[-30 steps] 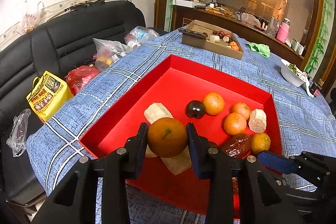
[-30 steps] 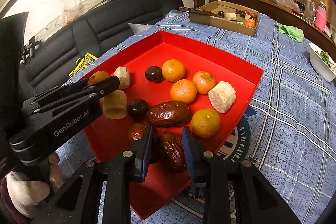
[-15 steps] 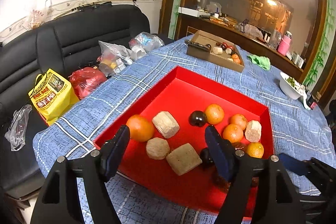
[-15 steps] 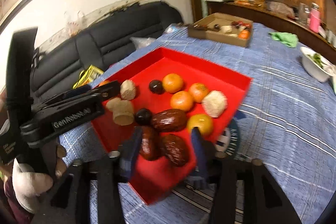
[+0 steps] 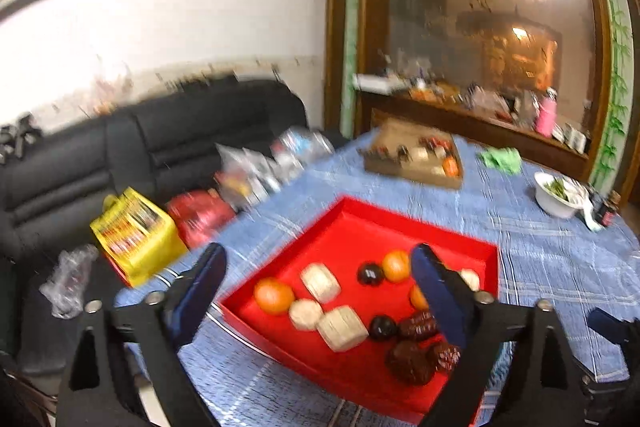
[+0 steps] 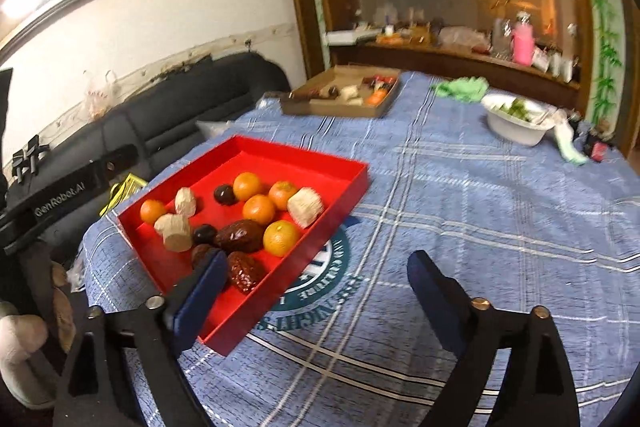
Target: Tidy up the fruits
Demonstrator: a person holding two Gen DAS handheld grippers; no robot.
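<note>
Where the left wrist looks: left gripper [image 5: 318, 259] with fingers opening wide, clasping nothing, drawn up and back from the red tray [image 5: 400, 227]. Orange [image 5: 274, 295], clamped a second ago, now loose at the tray's 9 o'clock corner, just beside the pale blocks [image 5: 320, 283]. Reads as one more fruit delivered. Yellow bag [image 5: 136, 239] and red bag [image 5: 200, 215] at 9 o'clock against the black sofa [image 5: 180, 131], off the surface.

From the right wrist: right gripper [image 6: 316, 259] likewise opening, fingers empty, swung over the bare blue-checked surface [image 6: 480, 227]. Wrinkled date [image 6: 244, 269], pinched before, now released near the tray's 6 o'clock edge among the other dark fruit. Probably leaves both hands free for the cardboard box [image 6: 344, 95] at 12 o'clock, more pieces inside. White bowl [image 6: 516, 125] and green cloth [image 6: 460, 87] toward 1 and 2 o'clock, well apart; nothing blocking between tray and box.
</note>
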